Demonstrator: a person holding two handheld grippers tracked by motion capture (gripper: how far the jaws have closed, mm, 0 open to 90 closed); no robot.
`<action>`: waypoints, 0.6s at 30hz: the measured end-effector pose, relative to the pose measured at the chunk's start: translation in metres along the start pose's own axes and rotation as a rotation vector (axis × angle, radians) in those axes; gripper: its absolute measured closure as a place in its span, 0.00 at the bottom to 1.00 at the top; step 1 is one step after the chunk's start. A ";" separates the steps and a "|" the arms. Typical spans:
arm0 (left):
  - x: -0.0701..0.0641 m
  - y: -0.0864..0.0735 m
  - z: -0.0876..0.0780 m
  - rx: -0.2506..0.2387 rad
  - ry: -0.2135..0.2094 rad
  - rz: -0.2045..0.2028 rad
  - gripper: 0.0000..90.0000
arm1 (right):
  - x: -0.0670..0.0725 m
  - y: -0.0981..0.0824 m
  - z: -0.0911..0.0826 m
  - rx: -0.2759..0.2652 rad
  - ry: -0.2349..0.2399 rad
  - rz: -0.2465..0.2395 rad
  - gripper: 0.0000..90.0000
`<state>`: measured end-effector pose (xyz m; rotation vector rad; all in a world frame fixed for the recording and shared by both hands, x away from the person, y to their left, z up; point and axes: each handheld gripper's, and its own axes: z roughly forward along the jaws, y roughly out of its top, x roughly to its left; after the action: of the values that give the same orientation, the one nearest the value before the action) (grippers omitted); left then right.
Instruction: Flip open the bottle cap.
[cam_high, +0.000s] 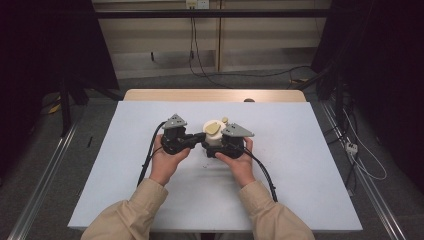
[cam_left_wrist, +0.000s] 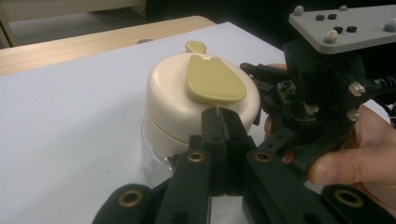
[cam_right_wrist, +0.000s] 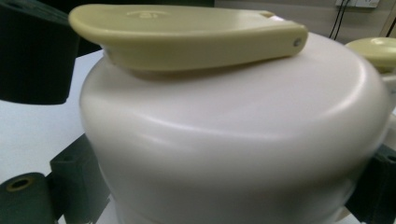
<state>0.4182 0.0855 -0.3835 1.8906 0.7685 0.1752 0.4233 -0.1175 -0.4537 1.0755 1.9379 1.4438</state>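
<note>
White table covering (cam_high: 280, 165) is spread beneath a cream, round-lidded clear jar (cam_left_wrist: 187, 107) at its middle. Clamped around the jar are the right gripper's (cam_high: 220, 145) jaws; the left gripper (cam_left_wrist: 219, 116), jaws together, is pressed beside its olive flap (cam_left_wrist: 215, 81).

We wear tan sleeves (cam_high: 135, 207); our black grippers carry grey three-cornered plates (cam_high: 175, 121) with screws, trailing black cables (cam_high: 148, 157).

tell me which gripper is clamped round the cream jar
The right gripper: its jaws sit either side of the cream jar. The left gripper is shut, empty.
</note>
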 end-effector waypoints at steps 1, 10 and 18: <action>0.000 0.000 0.000 0.000 -0.001 0.000 1.00 | 0.000 0.000 0.000 0.000 0.000 0.000 0.08; -0.001 0.002 0.003 0.002 0.015 0.002 1.00 | 0.000 0.000 0.000 0.000 0.000 0.000 0.08; -0.002 0.004 0.003 0.008 0.025 0.003 1.00 | 0.000 0.000 0.000 0.001 0.000 0.000 0.08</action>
<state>0.4198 0.0806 -0.3807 1.9002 0.7837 0.1981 0.4234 -0.1175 -0.4535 1.0757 1.9392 1.4429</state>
